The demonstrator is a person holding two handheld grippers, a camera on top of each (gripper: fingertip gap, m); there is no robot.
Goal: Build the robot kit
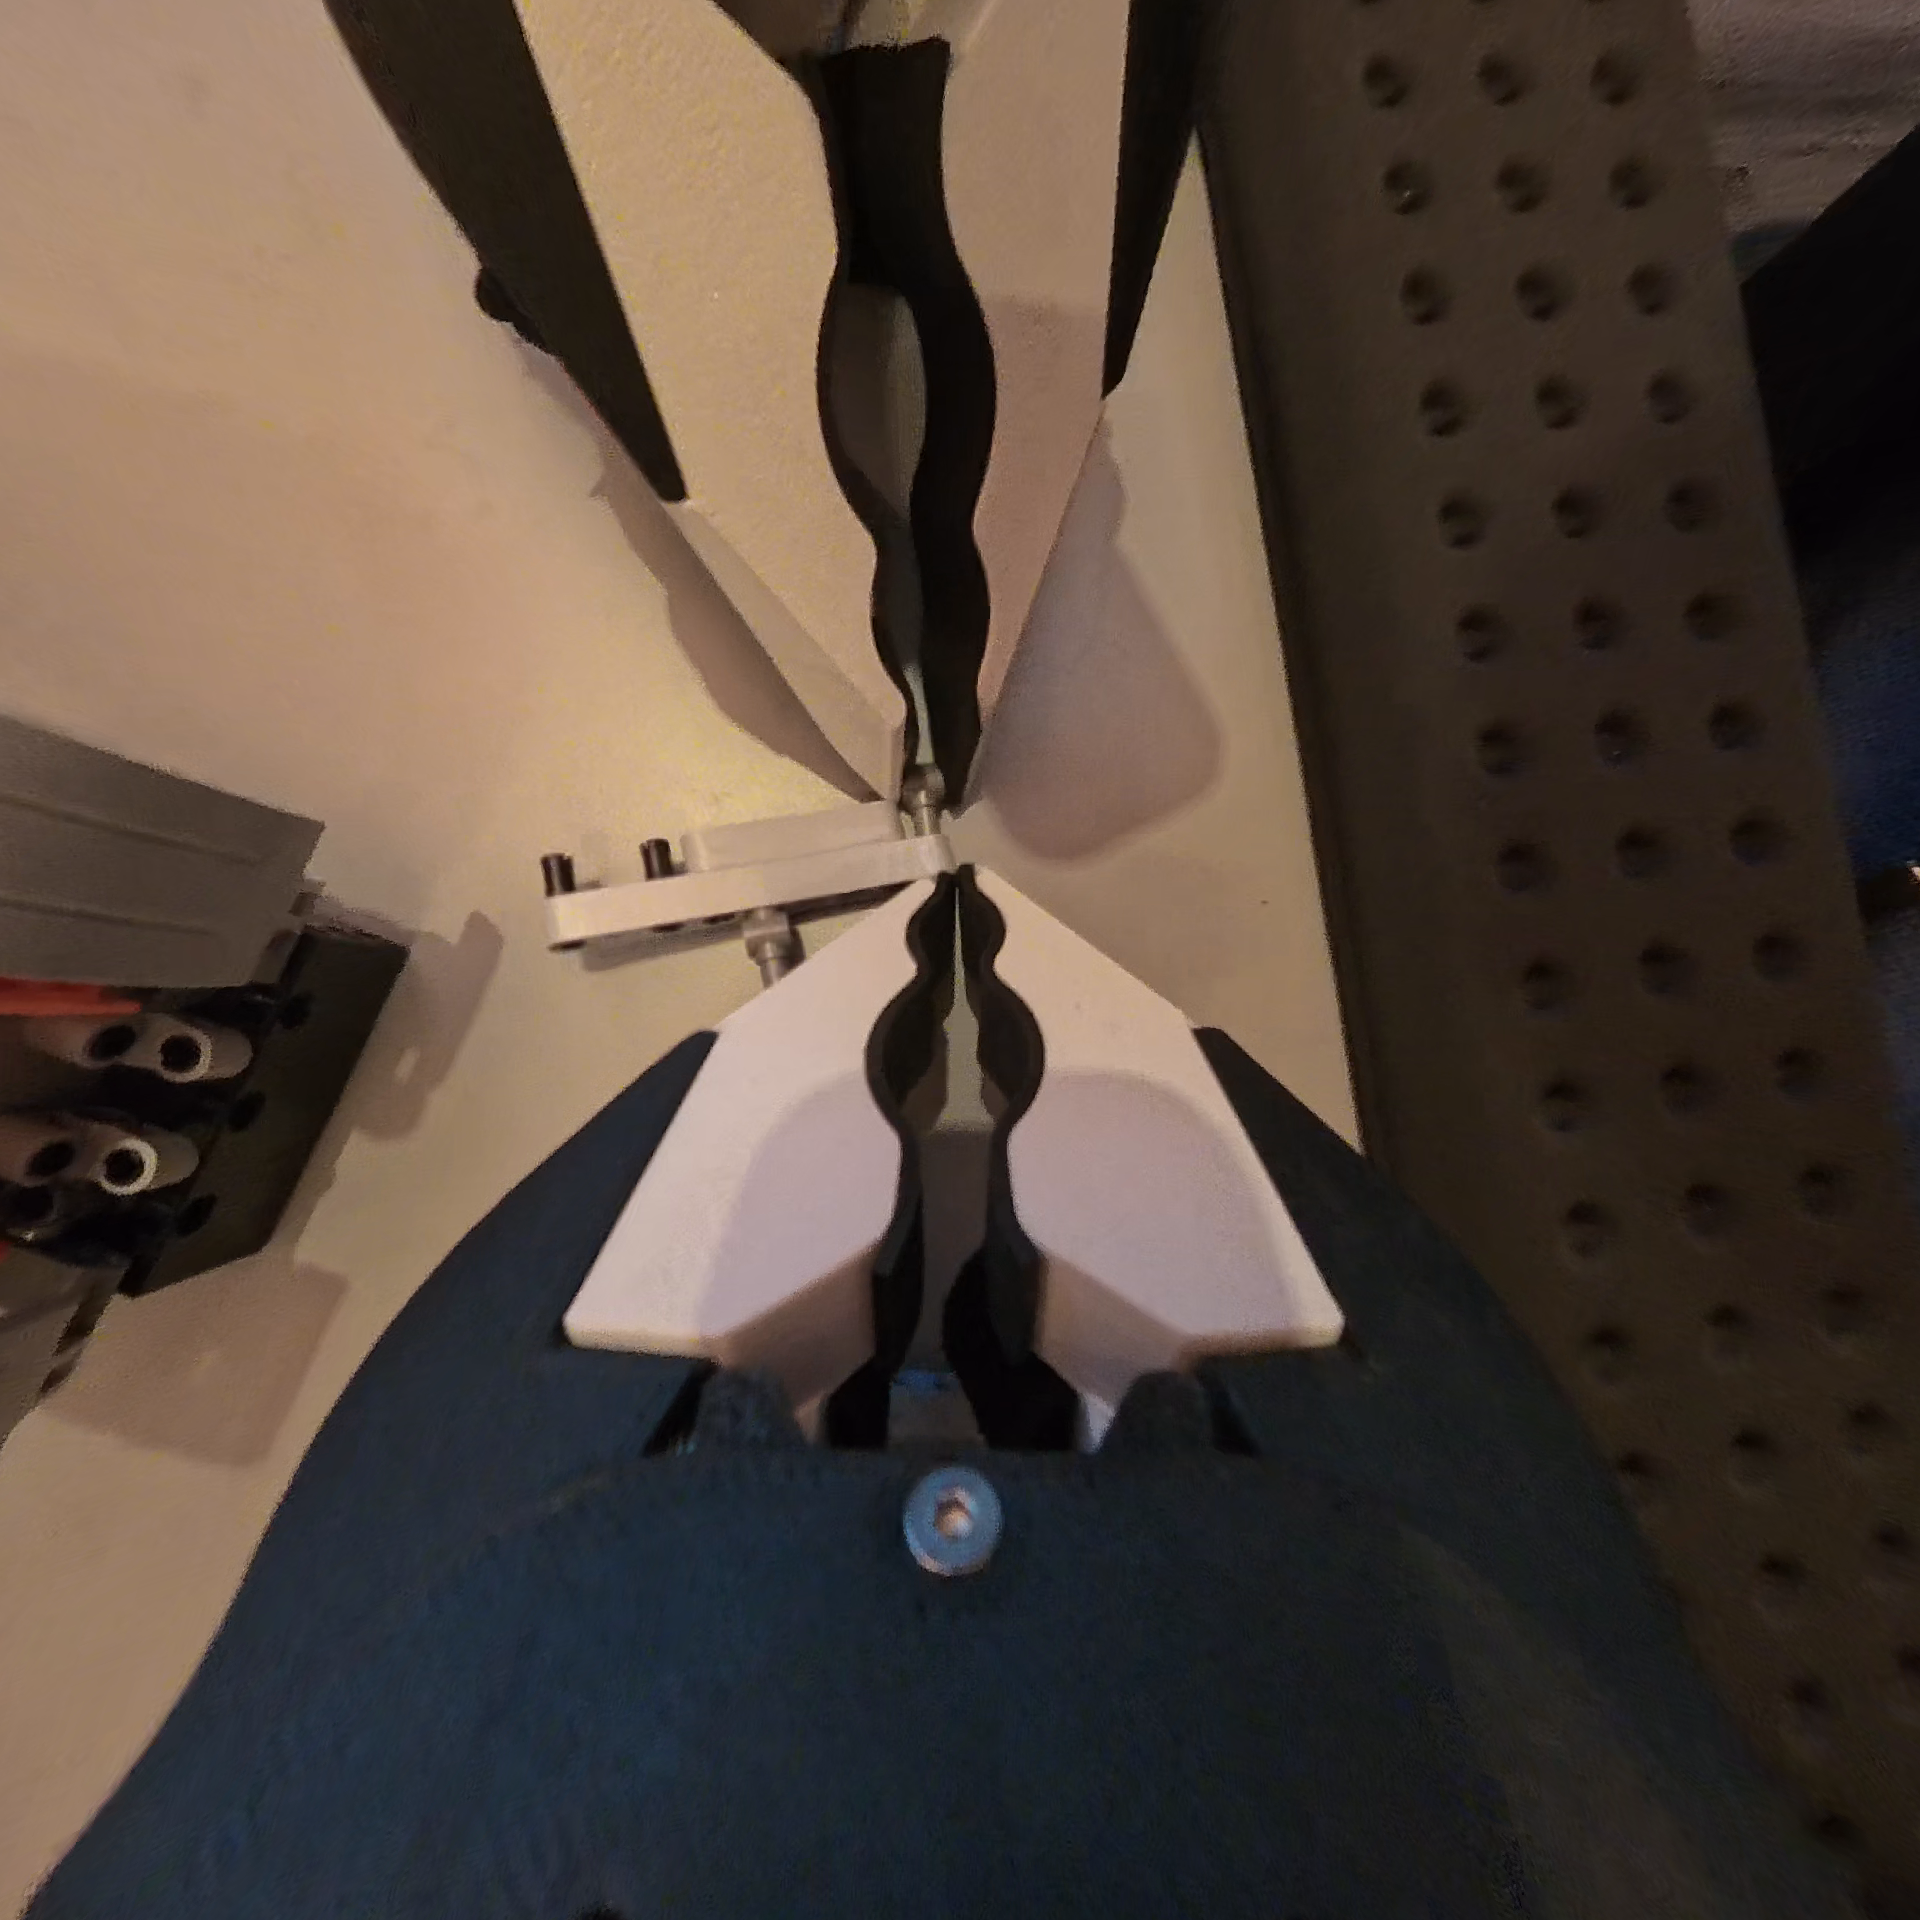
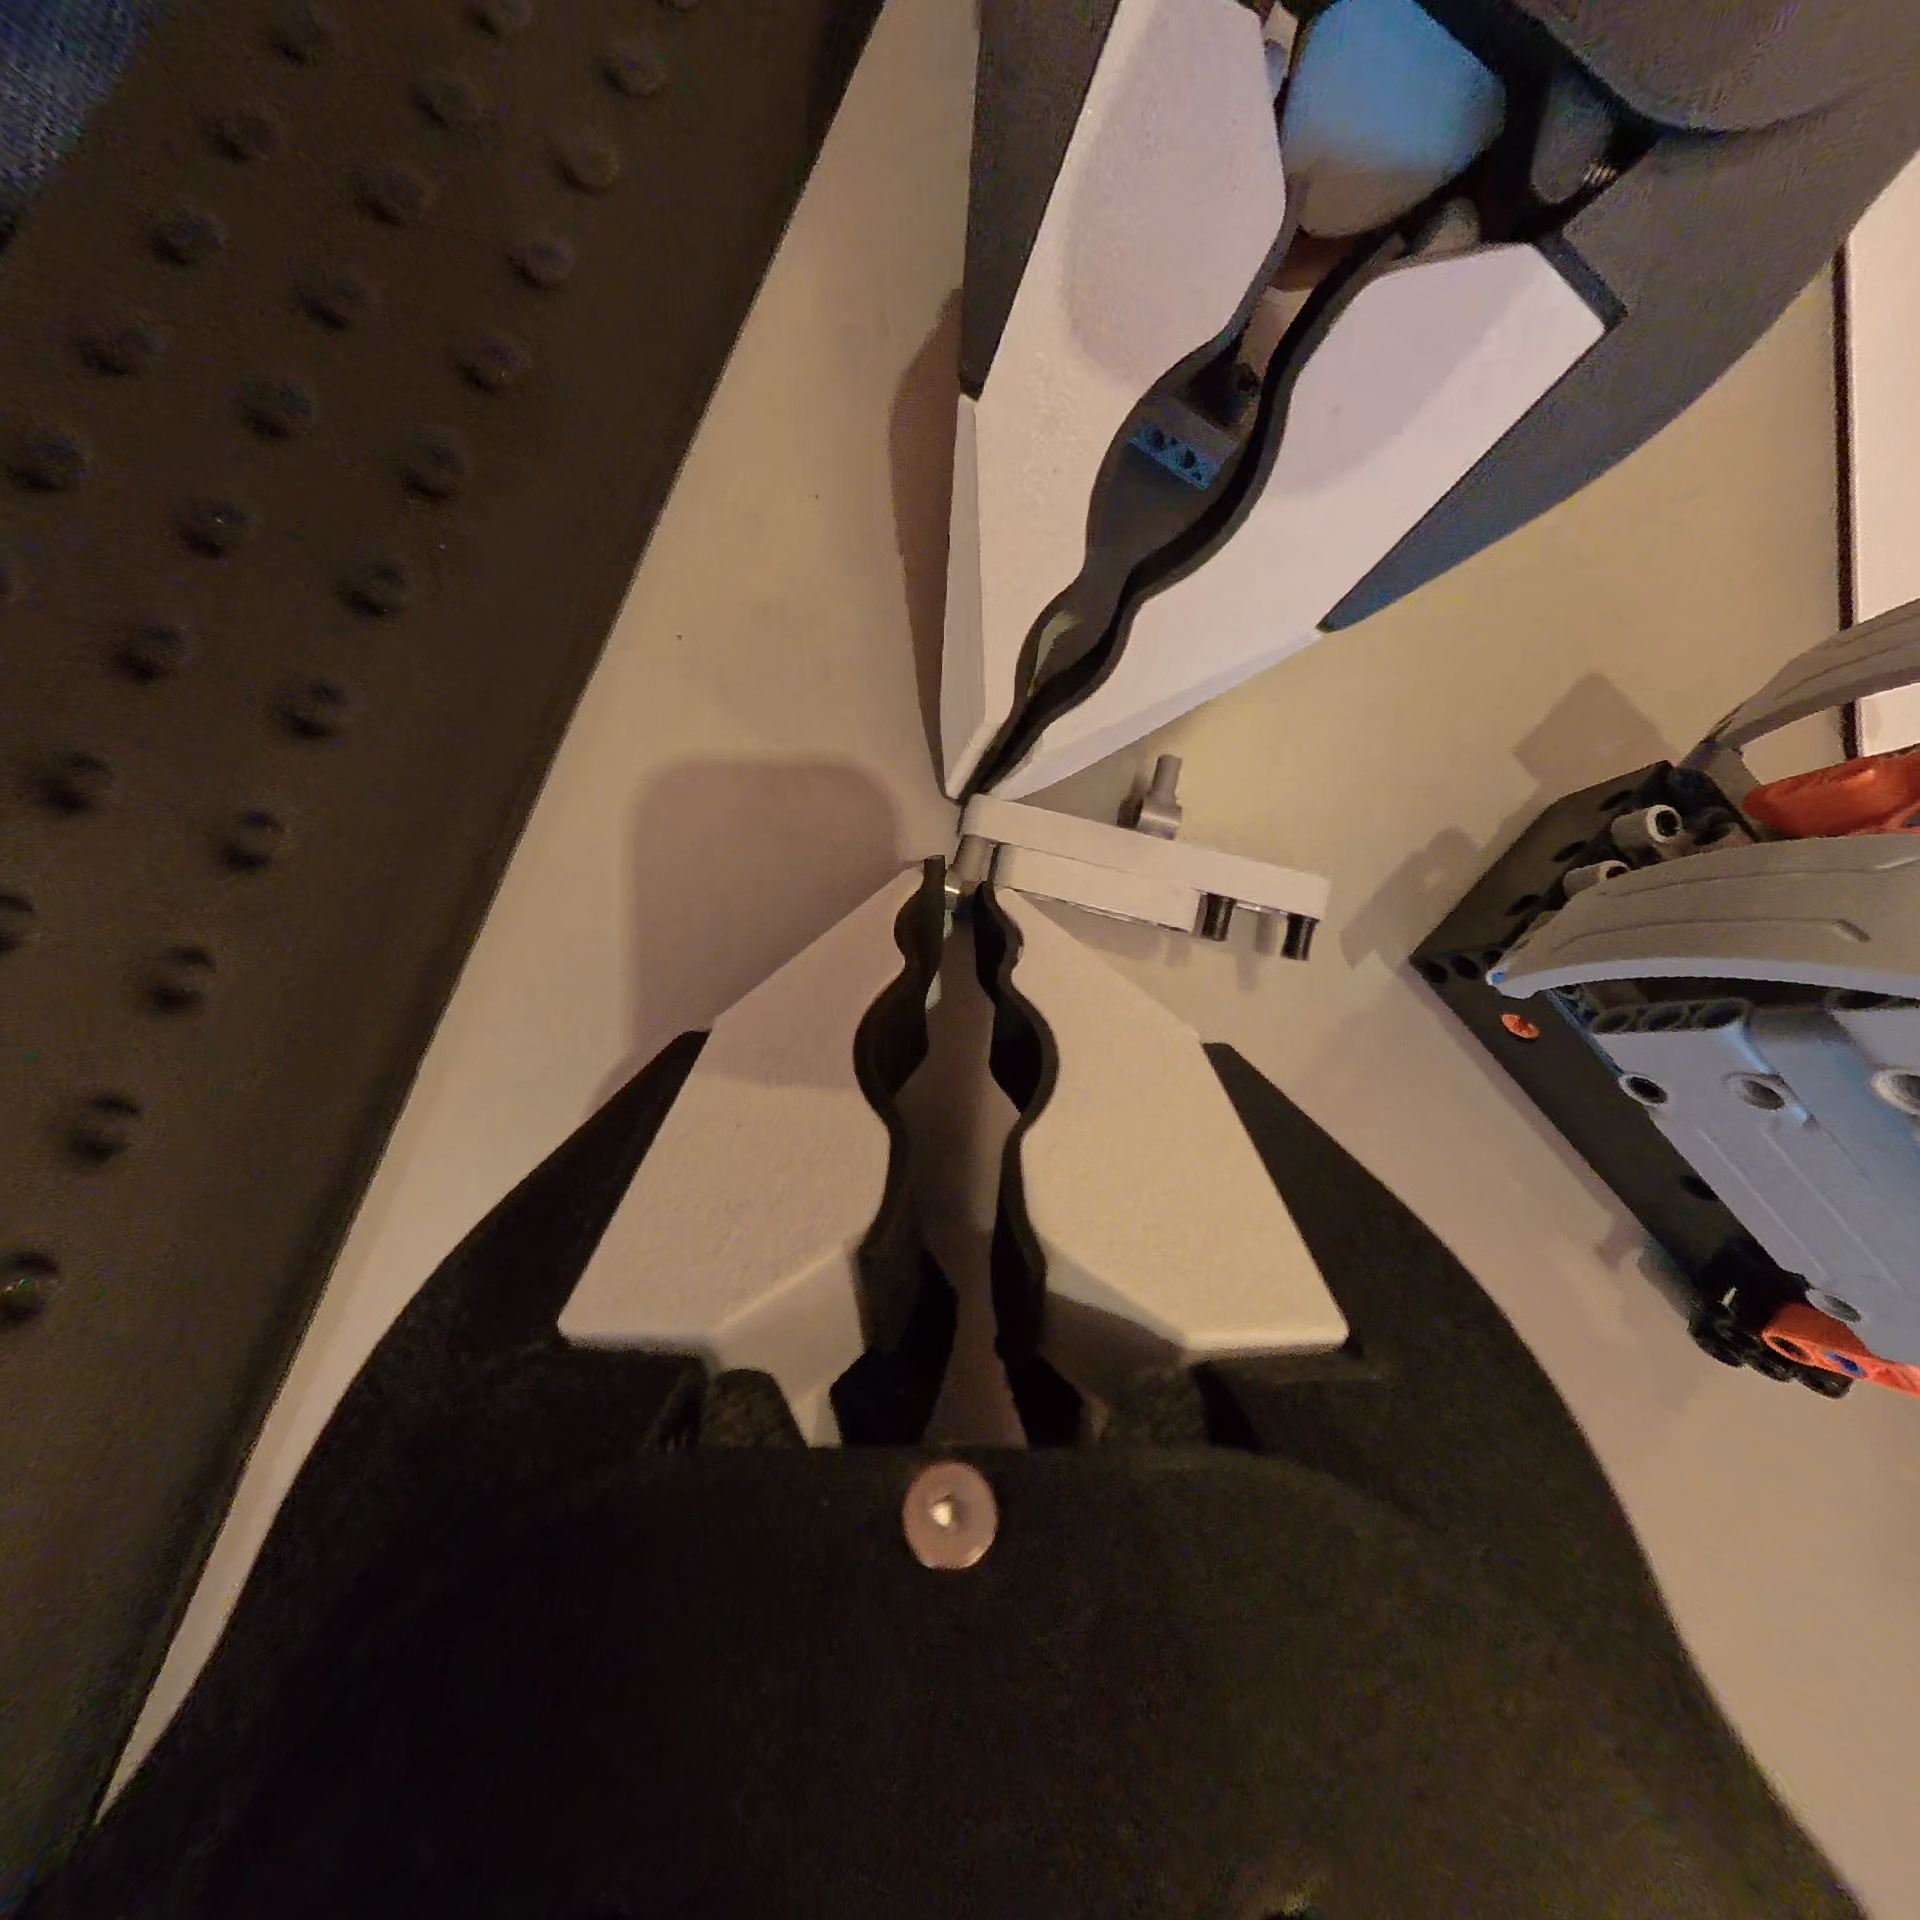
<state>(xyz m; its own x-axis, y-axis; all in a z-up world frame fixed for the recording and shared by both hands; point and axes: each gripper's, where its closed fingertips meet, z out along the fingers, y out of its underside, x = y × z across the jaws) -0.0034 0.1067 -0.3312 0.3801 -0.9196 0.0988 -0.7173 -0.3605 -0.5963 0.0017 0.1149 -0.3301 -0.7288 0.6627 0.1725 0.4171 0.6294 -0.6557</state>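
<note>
The left tongs (image 1: 951, 883) are clamped on one end of a flat light-grey plastic beam with black pins (image 1: 727, 878), held just above the cream surface (image 1: 312, 520). At twelve o'clock the right tongs (image 2: 954, 894) pinch a small grey connector peg (image 2: 971, 862) at that same end. A grey-and-black brick-built assembly with orange parts (image 2: 1704, 1060) lies at three o'clock in the right wrist view; a dark perforated panel (image 1: 1558, 727) borders the surface.

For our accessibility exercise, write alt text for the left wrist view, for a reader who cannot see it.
Two tools meet tip to tip over a pale table: the left tool shut on the end of a light grey building-toy beam, the right tool opposite shut on a grey pin in it. A dark perforated panel stands right; a grey-and-black toy assembly lies left.
</note>
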